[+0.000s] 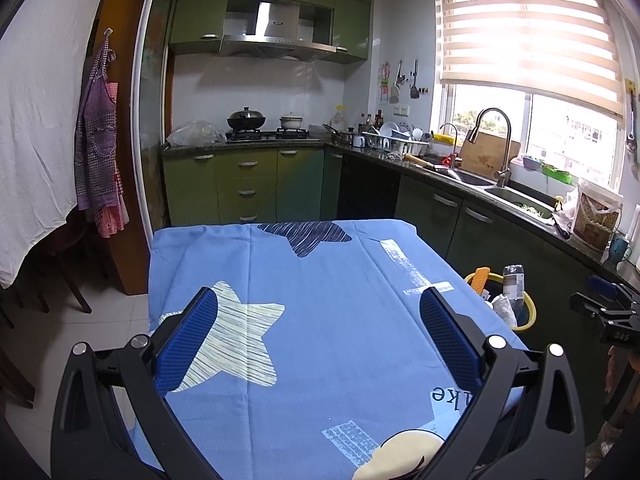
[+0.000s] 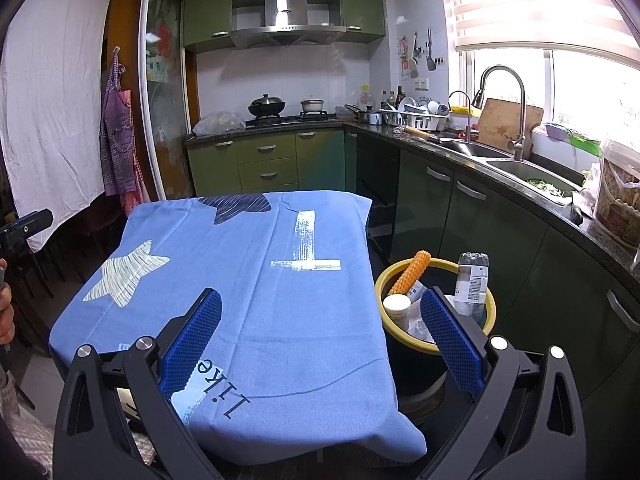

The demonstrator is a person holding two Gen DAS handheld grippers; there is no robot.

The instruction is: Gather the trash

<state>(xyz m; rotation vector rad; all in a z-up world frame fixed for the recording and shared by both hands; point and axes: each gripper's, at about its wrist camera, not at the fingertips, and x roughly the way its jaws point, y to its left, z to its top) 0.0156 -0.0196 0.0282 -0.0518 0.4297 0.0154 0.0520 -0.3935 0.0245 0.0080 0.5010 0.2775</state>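
Observation:
A black trash bin with a yellow rim [image 2: 438,263] stands on the floor by the table's right side. It holds an orange ridged roller [image 2: 412,272], a crushed plastic bottle [image 2: 474,280], a white cup [image 2: 397,306] and crumpled paper. My right gripper [image 2: 320,296] is open and empty, with its right finger in front of the bin. My left gripper [image 1: 318,296] hovers open and empty over the blue star-print tablecloth [image 1: 320,272]. In the left wrist view the bin's rim [image 1: 532,312] and the bottle [image 1: 514,280] peek out past the table edge. No loose trash shows on the cloth.
A dark counter with a sink [image 2: 532,172], a tap and green cabinets runs along the right. The stove with pots [image 1: 264,128] is at the back. Aprons [image 1: 100,152] and a white sheet hang on the left above wooden chairs. A hand [image 2: 6,312] shows at the left edge.

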